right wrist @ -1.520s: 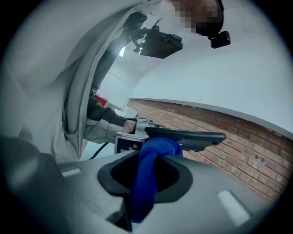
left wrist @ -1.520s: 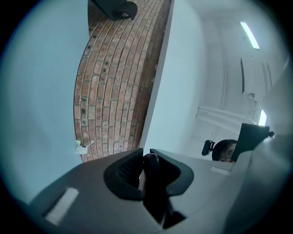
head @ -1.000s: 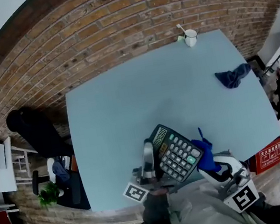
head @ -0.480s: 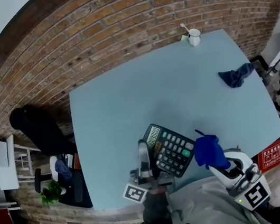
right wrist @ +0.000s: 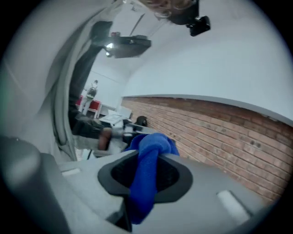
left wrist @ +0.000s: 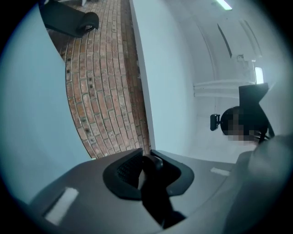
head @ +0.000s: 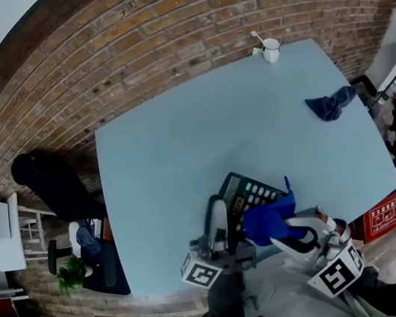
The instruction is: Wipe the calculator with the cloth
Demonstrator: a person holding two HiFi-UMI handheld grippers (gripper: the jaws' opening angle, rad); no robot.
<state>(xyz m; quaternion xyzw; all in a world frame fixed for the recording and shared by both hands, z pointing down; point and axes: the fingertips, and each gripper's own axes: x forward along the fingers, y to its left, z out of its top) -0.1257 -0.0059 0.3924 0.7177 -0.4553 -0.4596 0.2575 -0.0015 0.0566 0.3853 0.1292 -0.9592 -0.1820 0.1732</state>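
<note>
The dark calculator (head: 253, 188) is held tilted above the near edge of the light blue table (head: 182, 156). My left gripper (head: 223, 225) grips its left edge. In the left gripper view that dark edge (left wrist: 155, 192) sits between the pads of the left gripper (left wrist: 149, 160), whose jaws have just been opening a little. The right gripper (head: 285, 231) is shut on a bright blue cloth (head: 266, 221), which lies across the calculator's lower keys. In the right gripper view the cloth (right wrist: 144, 183) bunches out in front of the right gripper (right wrist: 145, 157).
A second, darker blue cloth (head: 330, 105) lies near the table's right edge. A white mug (head: 269, 51) with a spoon stands at the far right corner. A brick wall runs behind. A black chair (head: 51, 184) is at the left and a red box (head: 381, 216) on the floor at the right.
The right gripper has carried the blue cloth left from beside the calculator onto its keys. The calculator has rolled and tilted in the left gripper.
</note>
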